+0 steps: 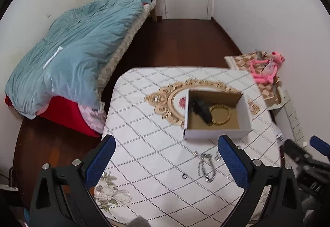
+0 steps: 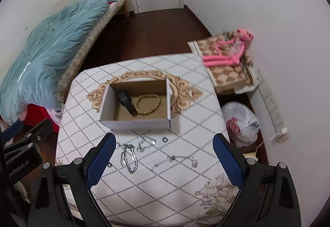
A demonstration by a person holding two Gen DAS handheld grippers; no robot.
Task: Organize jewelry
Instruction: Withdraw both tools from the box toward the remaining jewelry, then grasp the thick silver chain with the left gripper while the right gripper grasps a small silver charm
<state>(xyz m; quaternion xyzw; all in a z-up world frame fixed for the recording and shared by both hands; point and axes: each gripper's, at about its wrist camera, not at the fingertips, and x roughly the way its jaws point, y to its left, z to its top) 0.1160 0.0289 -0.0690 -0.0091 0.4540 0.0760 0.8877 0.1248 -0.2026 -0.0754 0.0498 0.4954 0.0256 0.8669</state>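
An open white cardboard box [image 2: 136, 123] [image 1: 214, 133] stands on the table and holds a beaded bracelet [image 2: 147, 103] [image 1: 220, 114] and a black band [image 2: 125, 102] [image 1: 201, 110]. In front of it lie a silver chain bracelet [image 2: 130, 159] [image 1: 206, 167], thin necklaces [image 2: 175, 159], a pendant chain [image 2: 145, 143], a dark ring [image 2: 165, 139] and a small ring [image 2: 109, 164] [image 1: 184, 176]. My left gripper [image 1: 167, 159] is open and empty above the near table. My right gripper [image 2: 163, 156] is open and empty over the loose jewelry.
The table has a checked cloth [image 2: 185, 115] and an ornate gold-framed tray [image 2: 185, 92] under the box. A bed with a blue quilt [image 1: 72, 45] stands left. A side stand with a pink toy [image 2: 226, 55] and a plastic bag [image 2: 241, 123] are right.
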